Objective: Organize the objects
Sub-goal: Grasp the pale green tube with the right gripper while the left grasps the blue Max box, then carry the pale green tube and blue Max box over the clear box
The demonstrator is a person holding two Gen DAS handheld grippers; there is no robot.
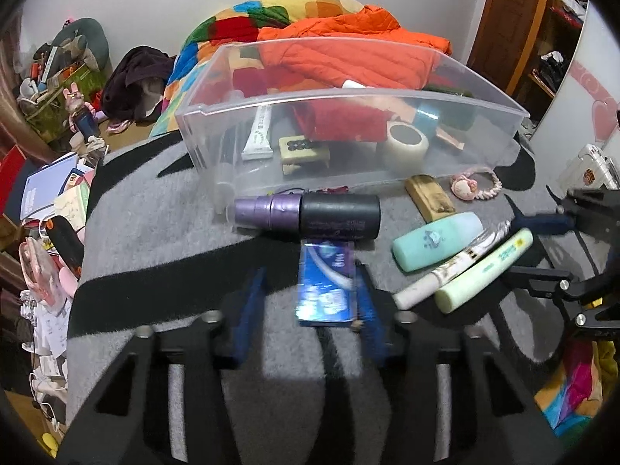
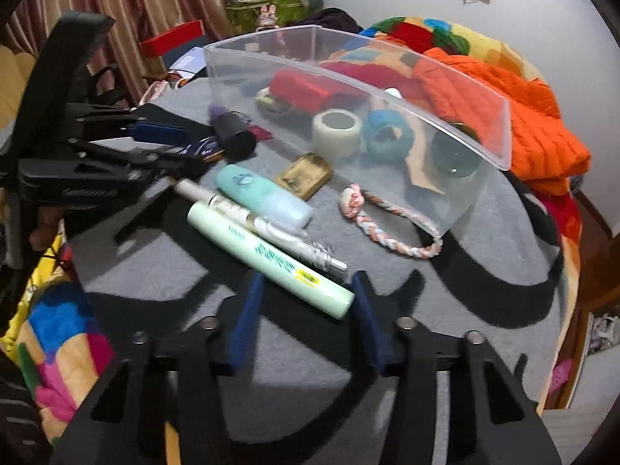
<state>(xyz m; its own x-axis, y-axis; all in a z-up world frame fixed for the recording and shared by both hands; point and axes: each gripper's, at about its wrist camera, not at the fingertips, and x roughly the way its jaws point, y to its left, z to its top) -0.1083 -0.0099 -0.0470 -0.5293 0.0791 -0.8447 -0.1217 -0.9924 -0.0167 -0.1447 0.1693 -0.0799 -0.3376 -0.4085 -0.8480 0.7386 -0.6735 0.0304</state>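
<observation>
A clear plastic bin (image 1: 387,97) (image 2: 457,89) stands on the grey mat and holds tape rolls, a white tube and a red cloth. My left gripper (image 1: 310,271) is open around a blue packet (image 1: 327,285), just behind a black-and-purple spray bottle (image 1: 310,215). My right gripper (image 2: 306,283) is open around the near end of a pale green tube (image 2: 271,263). Beside it lie a white pen-like tube (image 2: 263,228) and a mint bottle (image 2: 263,195). The left gripper shows in the right wrist view (image 2: 182,151).
A tan block (image 2: 306,174) and a braided pink rope toy (image 2: 372,224) lie in front of the bin. An orange jacket (image 1: 348,38) and a colourful quilt lie behind it. Clutter fills the floor at the left (image 1: 50,193).
</observation>
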